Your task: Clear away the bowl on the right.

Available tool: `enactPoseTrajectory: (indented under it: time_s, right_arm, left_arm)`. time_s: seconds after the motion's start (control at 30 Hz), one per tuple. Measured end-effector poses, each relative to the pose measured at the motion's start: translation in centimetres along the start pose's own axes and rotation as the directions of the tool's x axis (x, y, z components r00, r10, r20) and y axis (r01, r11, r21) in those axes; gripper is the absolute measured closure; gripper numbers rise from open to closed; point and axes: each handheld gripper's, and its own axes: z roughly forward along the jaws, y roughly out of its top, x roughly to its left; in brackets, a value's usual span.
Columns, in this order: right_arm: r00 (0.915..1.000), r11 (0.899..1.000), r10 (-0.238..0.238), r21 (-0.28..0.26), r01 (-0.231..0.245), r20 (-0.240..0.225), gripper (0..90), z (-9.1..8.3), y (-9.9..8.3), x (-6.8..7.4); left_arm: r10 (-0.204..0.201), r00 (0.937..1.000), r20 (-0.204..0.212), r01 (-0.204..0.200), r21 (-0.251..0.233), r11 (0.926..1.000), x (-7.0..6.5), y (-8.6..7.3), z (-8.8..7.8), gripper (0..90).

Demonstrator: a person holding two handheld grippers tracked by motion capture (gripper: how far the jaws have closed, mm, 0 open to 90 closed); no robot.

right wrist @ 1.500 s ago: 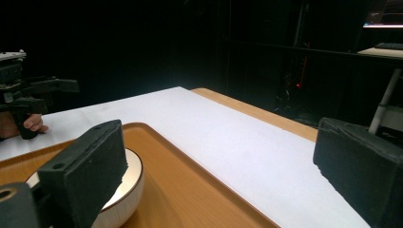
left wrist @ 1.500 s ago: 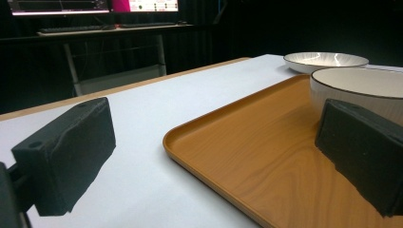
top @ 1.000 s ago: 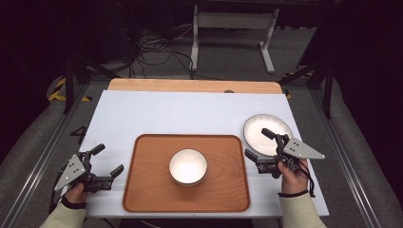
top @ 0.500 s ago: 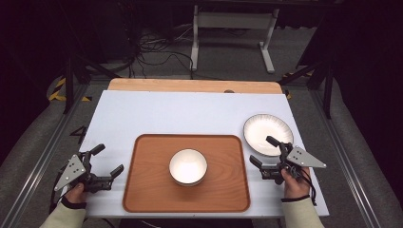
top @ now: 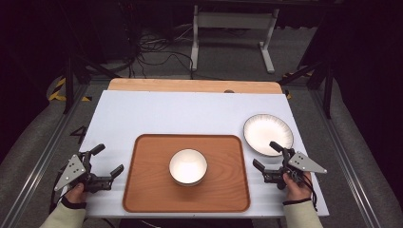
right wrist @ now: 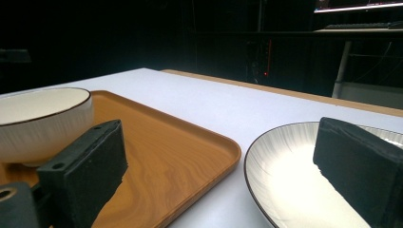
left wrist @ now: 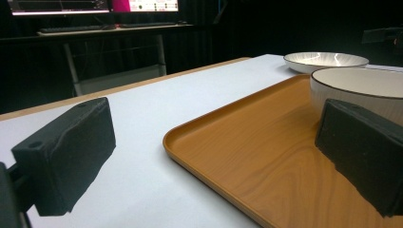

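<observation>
My right gripper (top: pixel 267 156) has drawn back off the plate (top: pixel 267 134) toward me, jaws wide and empty, while my left gripper (top: pixel 108 160) waits open beside the tray (top: pixel 152 190) holding the bowl (top: pixel 188 166).

One tray (top: pixel 157 190), one bowl (top: pixel 188 166), one plate (top: pixel 267 133).

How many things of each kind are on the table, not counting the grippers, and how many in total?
Bowl: 1, white, standing on the tray
Plate: 1, white with a dark rim, on the table right of the tray
Tray: 1, brown wood-look
Total: 3
</observation>
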Motion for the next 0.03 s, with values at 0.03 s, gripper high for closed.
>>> enactPoseTrajectory:
  time_s: [0.03]
  right_arm:
    - [1.0000,1.000,0.002,-0.006,-0.002,0.002,4.0,-0.06,-0.02,-0.01]
  left_arm:
    - [0.000,1.0000,0.000,0.000,0.000,1.0000,0.00,0.00,0.00,0.3]
